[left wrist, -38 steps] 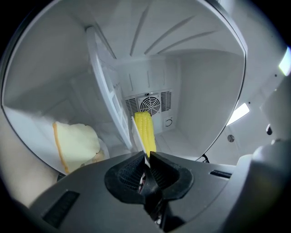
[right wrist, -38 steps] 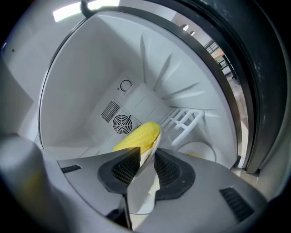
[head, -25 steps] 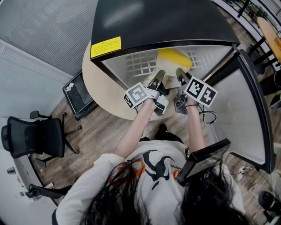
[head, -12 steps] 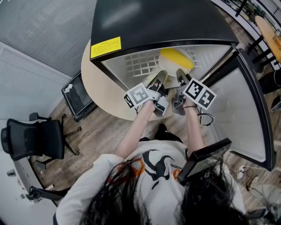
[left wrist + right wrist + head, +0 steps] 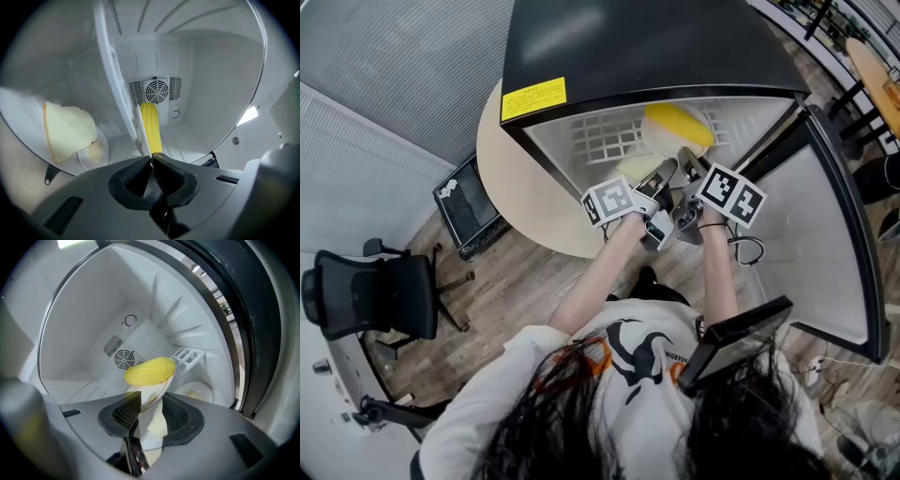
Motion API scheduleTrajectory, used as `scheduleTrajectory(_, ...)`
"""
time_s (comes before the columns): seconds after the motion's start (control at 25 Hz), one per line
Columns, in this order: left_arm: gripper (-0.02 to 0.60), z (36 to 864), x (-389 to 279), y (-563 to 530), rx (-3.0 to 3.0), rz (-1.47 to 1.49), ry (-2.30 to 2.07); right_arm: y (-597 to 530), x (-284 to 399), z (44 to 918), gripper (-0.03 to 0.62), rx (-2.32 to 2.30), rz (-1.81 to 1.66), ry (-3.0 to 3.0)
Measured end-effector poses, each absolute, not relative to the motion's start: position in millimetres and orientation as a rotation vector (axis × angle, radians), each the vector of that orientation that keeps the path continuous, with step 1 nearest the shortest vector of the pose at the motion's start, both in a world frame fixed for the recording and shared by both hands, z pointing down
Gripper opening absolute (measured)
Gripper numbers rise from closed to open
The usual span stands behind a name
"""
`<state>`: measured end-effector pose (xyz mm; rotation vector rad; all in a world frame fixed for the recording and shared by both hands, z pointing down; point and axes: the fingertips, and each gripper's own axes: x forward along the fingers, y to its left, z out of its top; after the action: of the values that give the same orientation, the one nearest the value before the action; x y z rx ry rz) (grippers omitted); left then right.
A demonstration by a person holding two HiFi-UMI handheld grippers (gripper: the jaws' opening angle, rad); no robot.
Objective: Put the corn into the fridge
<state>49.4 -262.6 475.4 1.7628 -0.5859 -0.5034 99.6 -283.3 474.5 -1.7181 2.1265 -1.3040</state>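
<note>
A yellow corn cob (image 5: pixel 150 371) lies on a white plate (image 5: pixel 155 425) inside the open fridge (image 5: pixel 628 47). My right gripper (image 5: pixel 151 404) is shut on that plate's near rim and holds it tilted above the fridge floor. In the head view the corn (image 5: pixel 680 124) shows past both grippers. My left gripper (image 5: pixel 152 157) is shut, its tips right at the near end of the corn (image 5: pixel 151 129) and the edge-on plate (image 5: pixel 117 93). Whether they pinch the rim I cannot tell. Seen from above, the left gripper (image 5: pixel 667 172) sits close beside the right gripper (image 5: pixel 692 161).
A second small plate (image 5: pixel 101 151) with a pale yellow wedge of food (image 5: pixel 65 131) rests in the fridge. A white wire shelf (image 5: pixel 600 136) sits at the back left. The fridge door (image 5: pixel 825 234) stands open at right. A round table (image 5: pixel 516 178) carries the fridge; an office chair (image 5: pixel 375 291) is at left.
My left gripper has moved right, closer to the right gripper and the plate. The right gripper and the corn have kept still.
</note>
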Motion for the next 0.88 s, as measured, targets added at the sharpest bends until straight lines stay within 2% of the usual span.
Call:
scheduleTrajectory(0.52, 0.026, 477, 42, -276, 1.666, -0.606, -0.604, -284, 93, 473, 0.143, -1.626, -1.333, 2.182)
scheduleTrajectory(0.6, 0.026, 478, 36, -282, 1.646, -0.629, -0.626, -286, 87, 470, 0.169, -1.603, -1.323, 2.239)
scheduleTrajectory(0.64, 0.026, 479, 33, -283, 1.638, -0.637, -0.630, -286, 84, 469, 0.216, -1.603, -1.314, 2.259)
scheduleTrajectory(0.68, 0.026, 479, 32, -284, 1.635, -0.640, -0.628, -285, 83, 469, 0.232, -1.608, -1.306, 2.263)
scheduleTrajectory(0.88, 0.026, 480, 30, -285, 1.626, -0.643, -0.612, -281, 83, 474, 0.235, -1.608, -1.341, 2.205)
